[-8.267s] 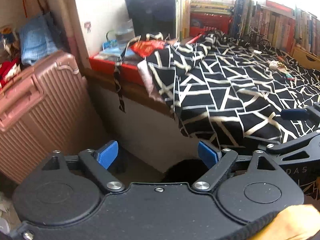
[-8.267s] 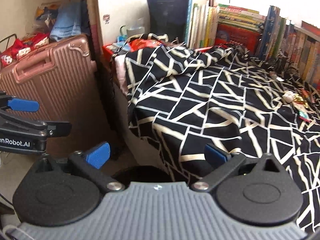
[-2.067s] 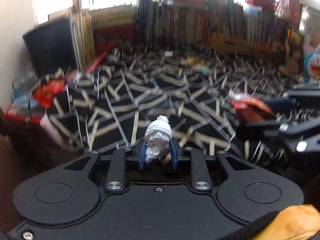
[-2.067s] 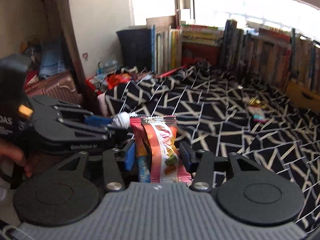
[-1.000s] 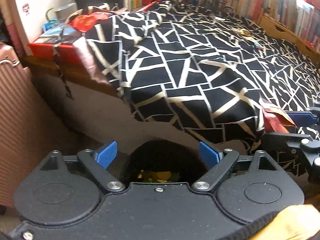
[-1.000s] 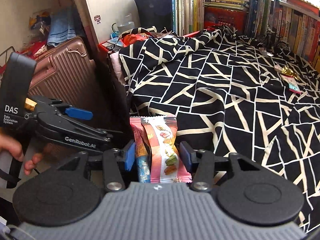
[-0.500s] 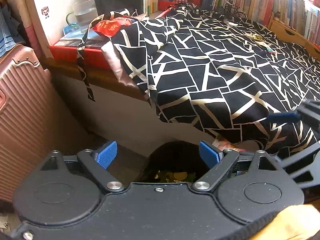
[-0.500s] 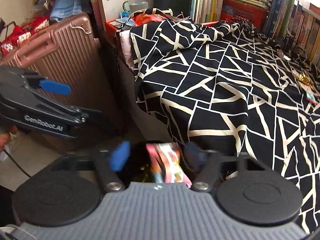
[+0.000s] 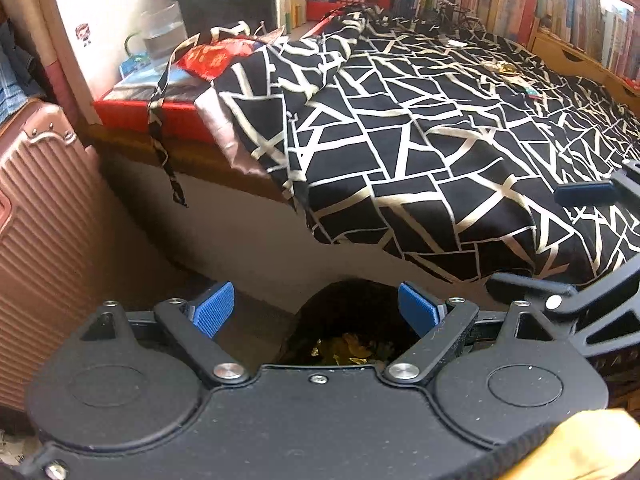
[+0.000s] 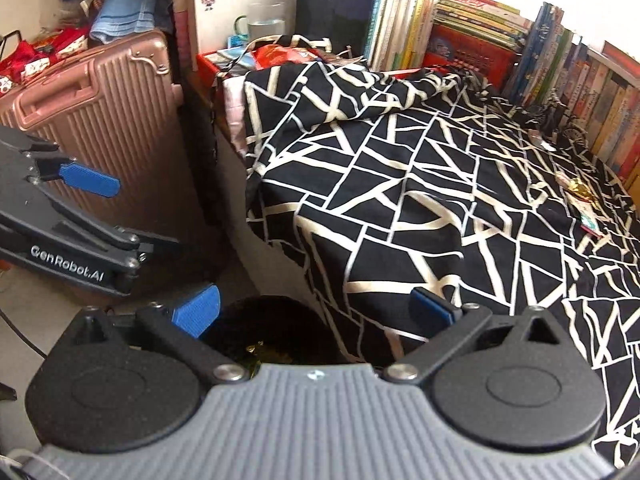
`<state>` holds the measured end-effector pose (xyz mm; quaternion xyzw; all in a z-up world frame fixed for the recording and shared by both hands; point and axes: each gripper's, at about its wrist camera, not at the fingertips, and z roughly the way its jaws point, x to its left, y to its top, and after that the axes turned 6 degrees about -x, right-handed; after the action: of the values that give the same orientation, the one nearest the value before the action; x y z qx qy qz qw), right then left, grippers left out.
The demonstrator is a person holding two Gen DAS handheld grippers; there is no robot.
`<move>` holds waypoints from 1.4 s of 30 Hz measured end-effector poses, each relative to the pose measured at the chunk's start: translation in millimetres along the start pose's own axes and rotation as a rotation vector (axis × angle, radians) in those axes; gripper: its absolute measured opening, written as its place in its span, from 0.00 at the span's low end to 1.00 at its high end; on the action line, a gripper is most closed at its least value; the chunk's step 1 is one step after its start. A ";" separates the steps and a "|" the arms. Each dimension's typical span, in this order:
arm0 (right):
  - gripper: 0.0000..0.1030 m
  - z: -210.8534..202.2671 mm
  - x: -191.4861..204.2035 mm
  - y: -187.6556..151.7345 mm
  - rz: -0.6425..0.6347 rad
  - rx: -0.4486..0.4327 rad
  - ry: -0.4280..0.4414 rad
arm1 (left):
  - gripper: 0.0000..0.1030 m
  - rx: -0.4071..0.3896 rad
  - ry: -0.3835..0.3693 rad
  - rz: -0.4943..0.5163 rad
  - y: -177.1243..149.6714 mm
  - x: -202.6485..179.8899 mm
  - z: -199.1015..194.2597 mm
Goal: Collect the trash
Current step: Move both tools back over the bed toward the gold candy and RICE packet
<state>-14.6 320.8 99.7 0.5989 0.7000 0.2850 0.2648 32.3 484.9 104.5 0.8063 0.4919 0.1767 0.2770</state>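
A black bin [image 9: 348, 320] stands on the floor against the bed, with gold and yellow wrappers [image 9: 348, 350] in it. My left gripper [image 9: 316, 312] hangs open just above its mouth, nothing between the blue pads. My right gripper [image 10: 314, 312] is open too, over the same bin [image 10: 276, 332], and holds nothing. Each gripper shows in the other's view: the right gripper [image 9: 584, 240] at the right edge, the left gripper [image 10: 76, 216] at the left. Small wrappers [image 10: 580, 196] lie far back on the black-and-white bedspread [image 10: 420, 184], also visible as wrappers [image 9: 508, 74] in the left wrist view.
A pink suitcase [image 9: 36, 248] stands left of the bin. A red tray [image 9: 148, 108] with a glass jug [image 9: 164, 40] and a red packet sits at the bed's near corner. Books [image 10: 480, 40] line the far side of the bed.
The right gripper opened and the snack packet dropped from it into the bin. Earlier the left gripper let go of the white tissue wad. Both grippers stay over the bin.
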 end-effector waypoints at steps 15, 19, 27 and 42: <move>1.00 -79.3 -41.6 65.7 0.072 -0.205 -0.116 | 0.86 -0.205 -0.057 0.157 77.8 -28.5 -78.6; 1.00 -107.5 -62.8 91.7 0.106 -0.250 -0.154 | 0.87 -0.287 -0.094 0.204 113.4 -40.6 -111.6; 1.00 -169.6 -106.0 130.0 0.157 -0.400 -0.261 | 0.88 -0.436 -0.149 0.297 180.5 -72.6 -166.8; 1.00 -204.7 -236.0 201.2 0.134 -0.585 -0.336 | 0.91 -0.568 -0.143 0.456 317.0 -191.4 -157.6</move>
<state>11.5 94.7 393.4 0.5807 0.4943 0.3880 0.5176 78.0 242.4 422.4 0.7964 0.2105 0.3065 0.4771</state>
